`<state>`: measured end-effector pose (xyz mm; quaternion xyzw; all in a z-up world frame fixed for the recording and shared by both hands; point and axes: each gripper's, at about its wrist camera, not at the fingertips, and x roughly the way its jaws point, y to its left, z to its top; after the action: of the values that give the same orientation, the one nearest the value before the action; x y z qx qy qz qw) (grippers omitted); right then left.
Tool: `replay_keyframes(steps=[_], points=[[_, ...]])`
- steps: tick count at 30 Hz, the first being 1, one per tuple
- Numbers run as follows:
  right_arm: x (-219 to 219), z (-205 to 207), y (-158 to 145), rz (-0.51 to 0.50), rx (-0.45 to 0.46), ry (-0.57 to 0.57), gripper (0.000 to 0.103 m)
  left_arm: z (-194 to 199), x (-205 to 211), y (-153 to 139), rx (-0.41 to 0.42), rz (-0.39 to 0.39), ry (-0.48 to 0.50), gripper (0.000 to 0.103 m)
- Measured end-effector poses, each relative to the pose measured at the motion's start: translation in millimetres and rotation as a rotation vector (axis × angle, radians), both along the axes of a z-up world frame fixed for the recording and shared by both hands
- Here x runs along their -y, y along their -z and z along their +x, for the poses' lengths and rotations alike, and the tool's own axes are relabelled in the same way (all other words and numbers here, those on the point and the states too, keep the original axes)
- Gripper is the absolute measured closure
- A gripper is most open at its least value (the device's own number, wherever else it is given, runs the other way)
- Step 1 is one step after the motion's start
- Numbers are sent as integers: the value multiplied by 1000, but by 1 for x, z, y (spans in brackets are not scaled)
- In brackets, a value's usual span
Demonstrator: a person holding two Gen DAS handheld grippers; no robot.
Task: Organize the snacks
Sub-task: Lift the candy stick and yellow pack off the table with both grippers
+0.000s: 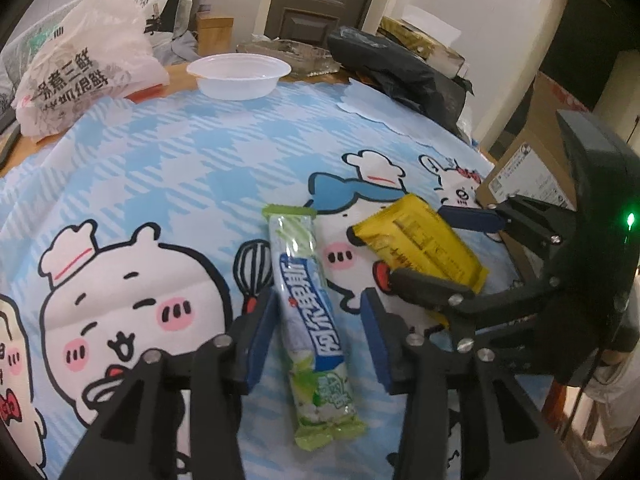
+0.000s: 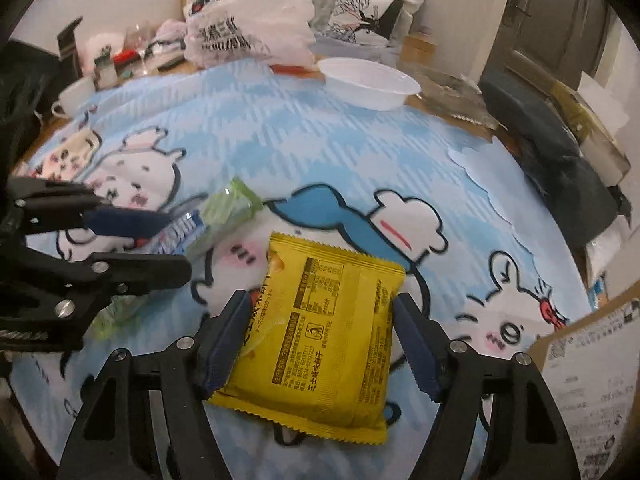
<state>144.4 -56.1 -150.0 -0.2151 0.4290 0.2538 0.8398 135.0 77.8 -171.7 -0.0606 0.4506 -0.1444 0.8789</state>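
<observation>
In the left wrist view, the left gripper (image 1: 318, 328) is straddling the green snack stick (image 1: 310, 320) on the cartoon tablecloth (image 1: 160, 168), jaws spread with clear gaps beside the wrapper. The yellow snack packet (image 1: 420, 244) is lying just right of the stick.

In the right wrist view, the right gripper (image 2: 324, 332) is bracketing the packet (image 2: 320, 336), both pads touching its edges; the stick (image 2: 216, 216) is lying left of the packet.

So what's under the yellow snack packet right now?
The yellow packet lies flat on the blue cartoon tablecloth, over a printed character. Nothing else shows beneath it, though the cloth directly under it is covered.
</observation>
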Motion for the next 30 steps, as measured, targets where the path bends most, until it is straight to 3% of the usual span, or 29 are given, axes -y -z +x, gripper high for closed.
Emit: replay_keyframes(steps=[4, 7, 16, 23, 30], points=[[19, -4, -1, 37, -40, 70, 33, -5, 5, 0, 12, 41, -5, 64], [30, -8, -1, 63, -62, 78, 36, -10, 11, 1, 35, 124, -22, 77], [44, -28, -13, 120, -36, 58, 37, -16, 13, -1, 51, 146, -31, 78], [40, -35, -24, 156, -23, 47, 36, -36, 16, 0, 54, 199, -6, 77], [36, -42, -21, 158, -24, 37, 36, -31, 24, 4, 75, 251, -43, 78]])
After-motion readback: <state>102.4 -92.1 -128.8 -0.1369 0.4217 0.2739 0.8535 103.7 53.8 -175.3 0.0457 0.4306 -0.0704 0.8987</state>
